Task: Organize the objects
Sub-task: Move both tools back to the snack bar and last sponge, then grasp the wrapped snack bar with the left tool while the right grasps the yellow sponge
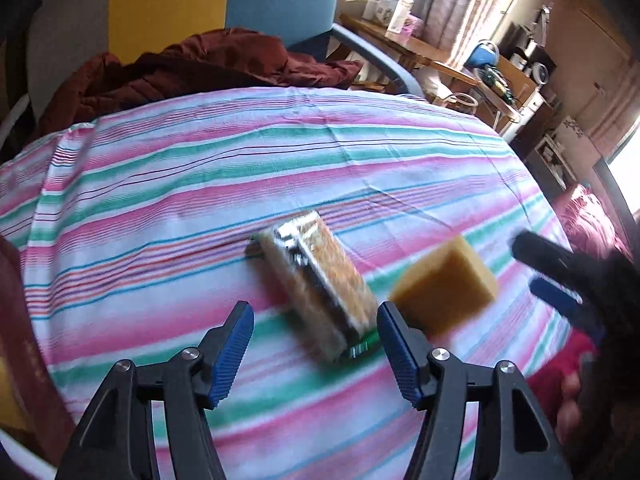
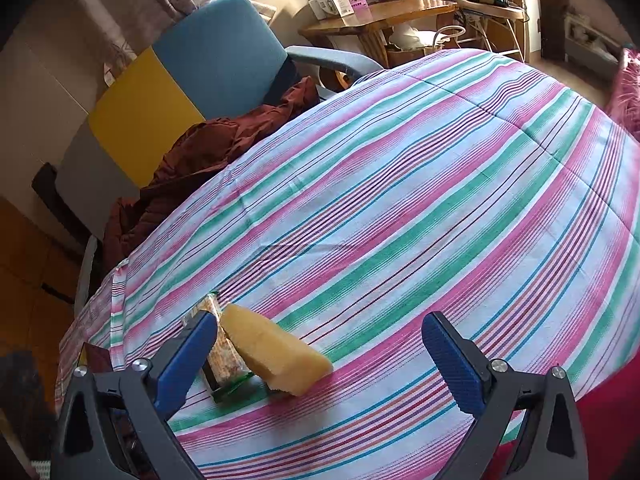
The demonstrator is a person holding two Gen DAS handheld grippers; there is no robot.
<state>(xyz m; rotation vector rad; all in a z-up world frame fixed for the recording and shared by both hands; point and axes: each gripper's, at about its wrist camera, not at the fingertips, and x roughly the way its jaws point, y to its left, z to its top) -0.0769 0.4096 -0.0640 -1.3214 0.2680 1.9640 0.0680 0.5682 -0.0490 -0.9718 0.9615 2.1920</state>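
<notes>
A wrapped snack bar (image 1: 320,280) with a clear and green wrapper lies on the striped cloth (image 1: 200,184). A yellow sponge block (image 1: 444,284) lies right beside it, to its right. My left gripper (image 1: 316,340) is open and empty, its jaws just short of the bar's near end. My right gripper (image 2: 320,356) is open and empty; the sponge (image 2: 276,352) and the bar (image 2: 224,348) lie near its left finger. It also shows in the left wrist view (image 1: 552,276), blurred, right of the sponge.
A blue and yellow chair (image 2: 208,60) with a dark red garment (image 2: 200,152) stands at the table's far side. A wooden desk (image 2: 376,16) with boxes stands behind. A pink cushion (image 1: 588,220) lies off the right edge.
</notes>
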